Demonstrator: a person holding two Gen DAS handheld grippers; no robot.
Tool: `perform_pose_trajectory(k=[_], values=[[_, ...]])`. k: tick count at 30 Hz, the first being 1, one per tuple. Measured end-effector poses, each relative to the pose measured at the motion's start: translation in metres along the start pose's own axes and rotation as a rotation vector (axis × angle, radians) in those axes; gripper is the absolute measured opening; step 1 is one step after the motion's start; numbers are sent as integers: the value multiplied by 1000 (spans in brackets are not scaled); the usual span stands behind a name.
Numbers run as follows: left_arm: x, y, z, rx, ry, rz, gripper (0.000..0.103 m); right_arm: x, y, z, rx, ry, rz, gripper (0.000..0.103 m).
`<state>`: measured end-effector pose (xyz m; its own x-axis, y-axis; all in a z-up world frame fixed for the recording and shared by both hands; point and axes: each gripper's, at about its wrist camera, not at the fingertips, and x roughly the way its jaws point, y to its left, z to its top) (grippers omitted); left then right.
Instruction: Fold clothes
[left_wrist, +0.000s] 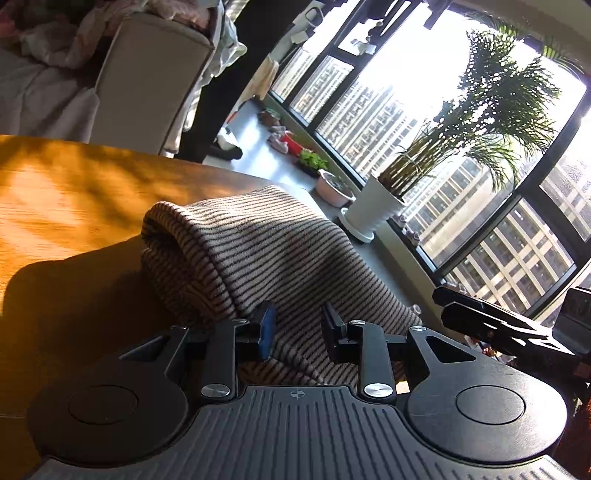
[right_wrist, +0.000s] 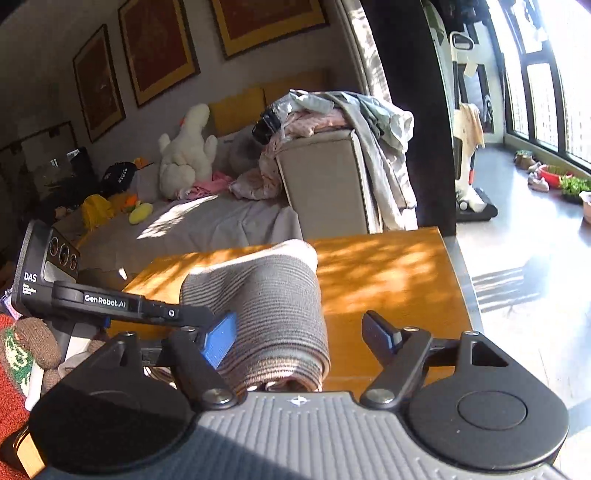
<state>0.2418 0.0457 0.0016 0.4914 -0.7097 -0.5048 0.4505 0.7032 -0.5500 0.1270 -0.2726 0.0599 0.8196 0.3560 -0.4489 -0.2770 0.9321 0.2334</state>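
Left gripper: fingers parted, blue pad facing inward. Right gripper: fingers spread wider, aimed forward; left gripper's arm crossing its left side.

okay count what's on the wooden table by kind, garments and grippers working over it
Striped garment, folded on the wooden table: 1
Grippers: 2, left gripper and right gripper, both open
Total: 3

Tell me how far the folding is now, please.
Done: the striped garment lies folded into a thick bundle on the wooden table. In hand: nothing; the left gripper and right gripper are both open around it. Left: the clothes pile on the sofa arm.
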Motion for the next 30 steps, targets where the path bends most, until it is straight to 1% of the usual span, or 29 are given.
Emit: perform_pose_trajectory(k=[2, 3, 5, 6, 7, 8, 9, 11, 13, 14, 15, 16, 21, 23, 25, 26, 27, 30], values=[[-1, -1, -1, 8, -1, 4, 31, 4, 6, 8, -27, -22, -3, 75], [-1, -1, -2, 10, -2, 4, 31, 12, 9, 9, -39, -10, -8, 75], [-2, 0, -2, 6, -1, 1, 31, 40, 16, 2, -99, 71, -68, 75], [-2, 0, -2, 3, 1, -3, 31, 53, 20, -6, -149, 108, -120, 78], [-3, 1, -2, 2, 2, -5, 31, 65, 23, -16, -205, 124, -172, 85], [-3, 1, -3, 1, 2, -4, 31, 67, 23, -19, -209, 113, -187, 93], [-3, 2, -4, 0, 2, -7, 31, 69, 23, -21, -210, 106, -197, 93], [-3, 3, -4, -3, 0, -11, 31, 66, 17, -14, -159, 137, -159, 94], [-3, 4, -4, -6, -2, -14, 31, 62, 13, -8, -125, 150, -104, 95], [-3, 4, -4, -6, -4, -16, 31, 59, 11, -5, -108, 152, -75, 99], [-4, 5, -5, -6, -5, -18, 31, 55, 10, -3, -89, 134, -53, 103], [-4, 5, -5, -6, -6, -20, 31, 50, 10, 0, -63, 88, -50, 103], [-4, 5, -5, 0, -5, -18, 31, 53, 6, 11, 53, -17, -71, 103], [-4, 5, -5, 1, -5, -17, 31, 73, 9, 8, 5, 92, -81, 103], [-4, 6, -5, 2, -4, -17, 31, 96, 13, -5, -63, 194, -153, 103], [-4, 6, -6, 3, -4, -17, 31, 97, 9, -9, -27, 179, -135, 103], [-4, 6, -6, 4, -4, -18, 31, 97, 4, -10, 26, 192, -119, 103], [-4, 5, -6, 5, -4, -17, 31, 99, -6, -16, 130, 253, -40, 103]])
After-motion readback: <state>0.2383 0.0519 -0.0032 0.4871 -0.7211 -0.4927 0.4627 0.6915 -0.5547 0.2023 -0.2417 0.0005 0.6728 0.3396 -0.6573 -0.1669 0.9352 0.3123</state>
